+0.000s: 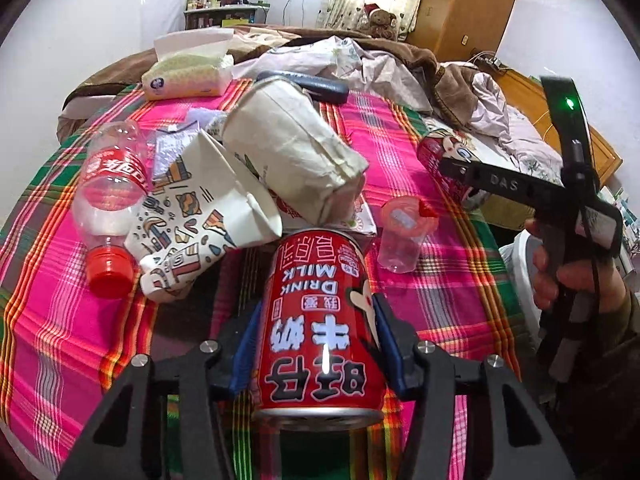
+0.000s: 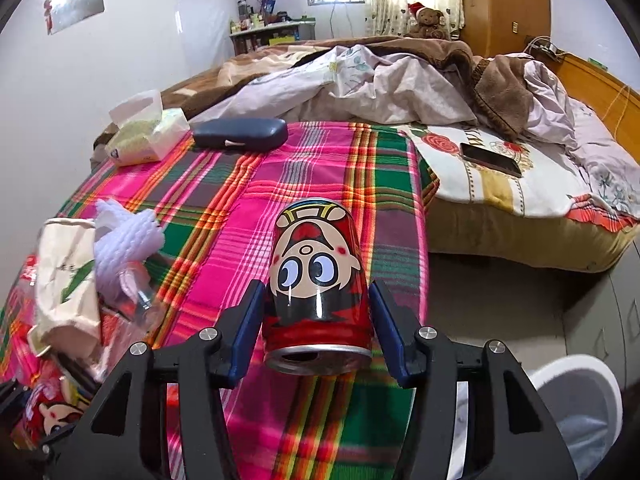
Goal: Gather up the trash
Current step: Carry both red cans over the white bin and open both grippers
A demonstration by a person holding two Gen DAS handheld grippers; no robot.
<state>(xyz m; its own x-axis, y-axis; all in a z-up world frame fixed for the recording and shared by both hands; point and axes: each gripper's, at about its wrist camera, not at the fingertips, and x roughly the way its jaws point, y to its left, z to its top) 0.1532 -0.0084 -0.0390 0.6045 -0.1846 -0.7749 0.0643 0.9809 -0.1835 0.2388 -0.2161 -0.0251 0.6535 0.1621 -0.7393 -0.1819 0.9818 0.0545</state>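
While each tool pinches 1 red milk can above the plaid-covered desk — left tool (image 1: 316,344) on the lettered can (image 1: 320,332), right tool (image 2: 318,320) on the cartoon-face can (image 2: 318,284) — smooth, curved walls could slip; opened top may dribble onto the plaid cloth (image 2: 320,168).

A red milk-drink can (image 1: 320,332) lies low in the left wrist frame's centre, its printing upside down. A second can (image 2: 316,280) with a cartoon face sits mid-frame in the right wrist view. At left lie a capped, empty cola bottle (image 1: 110,208), a patterned paper bag (image 1: 188,224) and a crumpled beige bag (image 1: 292,152); a clear plastic cup (image 1: 402,236) stands right of centre.
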